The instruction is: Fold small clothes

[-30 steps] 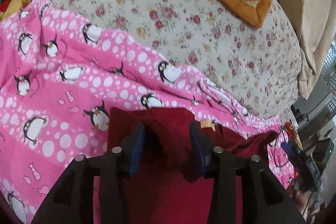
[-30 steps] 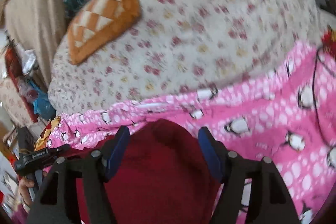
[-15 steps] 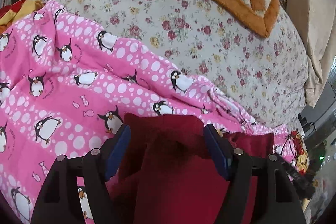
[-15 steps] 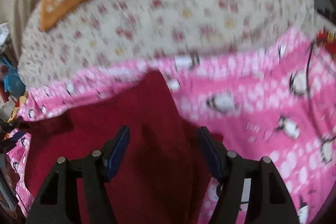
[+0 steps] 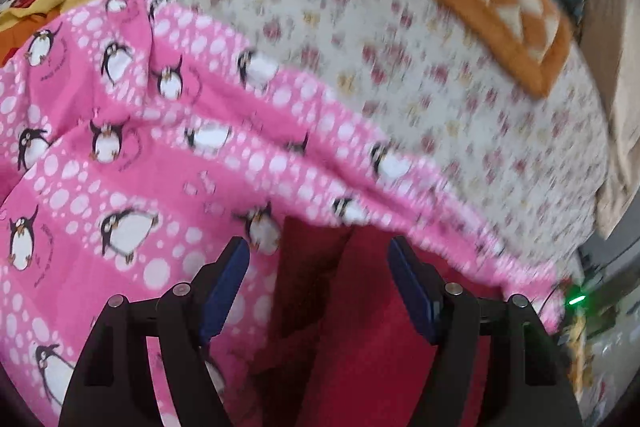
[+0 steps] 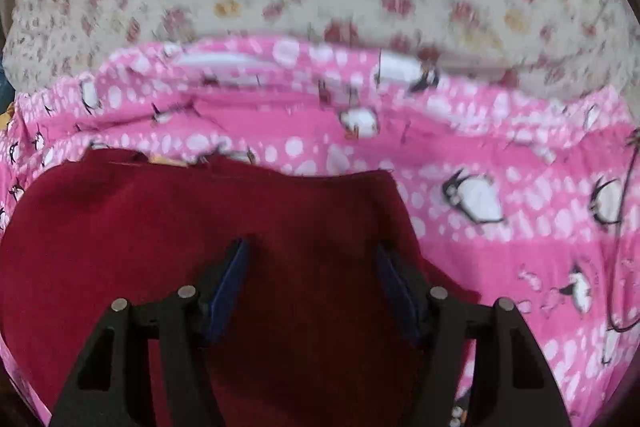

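- I'm working on a bed: a floral sheet [image 5: 420,75] stretches away ahead of both claws, with an orange checked mat [image 5: 488,3] far ahead to the right of my left claw.
- A pink penguin blanket [image 5: 120,155] lies over the bed under and just ahead of both claws.
- The dark red garment [image 6: 200,227] lies on that blanket, directly under my right claw [image 6: 312,267] and spreading to its left; its far edge sits just ahead of the fingertips.
- Right claw: pads wide apart, nothing pinched, hovering over the red cloth.
- Left claw [image 5: 320,267]: also spread apart and empty, with a raised fold of the red cloth between the fingers and more of it to the right.
- My read: one fold has been laid and I'm between grips, so the folding is partway along.
- Next I'd need both claws on an edge or corner of the garment, closing on the red cloth alone.
- The risk is catching the pink blanket along with it.
- Both views are blurred, so the seams are hard to judge.
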A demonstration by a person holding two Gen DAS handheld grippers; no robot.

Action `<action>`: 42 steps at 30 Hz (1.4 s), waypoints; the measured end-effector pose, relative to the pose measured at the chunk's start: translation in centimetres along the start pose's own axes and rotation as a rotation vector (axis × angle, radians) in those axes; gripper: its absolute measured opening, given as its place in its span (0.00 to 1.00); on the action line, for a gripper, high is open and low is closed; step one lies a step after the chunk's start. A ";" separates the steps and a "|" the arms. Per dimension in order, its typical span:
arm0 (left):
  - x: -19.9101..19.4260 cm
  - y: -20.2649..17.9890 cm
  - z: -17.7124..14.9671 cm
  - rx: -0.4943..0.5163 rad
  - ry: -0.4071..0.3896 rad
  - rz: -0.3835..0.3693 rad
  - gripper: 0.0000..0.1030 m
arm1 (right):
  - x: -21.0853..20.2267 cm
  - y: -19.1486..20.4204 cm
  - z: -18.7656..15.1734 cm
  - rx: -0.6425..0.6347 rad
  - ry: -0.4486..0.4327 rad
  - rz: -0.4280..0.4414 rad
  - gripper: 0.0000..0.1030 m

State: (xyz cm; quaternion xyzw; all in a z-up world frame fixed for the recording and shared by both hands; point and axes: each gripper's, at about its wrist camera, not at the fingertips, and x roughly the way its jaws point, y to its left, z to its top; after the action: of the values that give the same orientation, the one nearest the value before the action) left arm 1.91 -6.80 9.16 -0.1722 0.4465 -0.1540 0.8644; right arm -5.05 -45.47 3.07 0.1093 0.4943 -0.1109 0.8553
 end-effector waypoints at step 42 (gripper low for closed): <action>-2.0 -2.6 -10.3 0.240 0.139 0.162 0.62 | -10.7 0.4 -11.8 -0.025 -0.115 0.084 0.65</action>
State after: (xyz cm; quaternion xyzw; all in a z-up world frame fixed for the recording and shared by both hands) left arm -7.99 -9.95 6.20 -0.0201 0.4960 -0.1475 0.8555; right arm -19.81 -40.71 6.62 0.1129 0.4407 -0.0747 0.8874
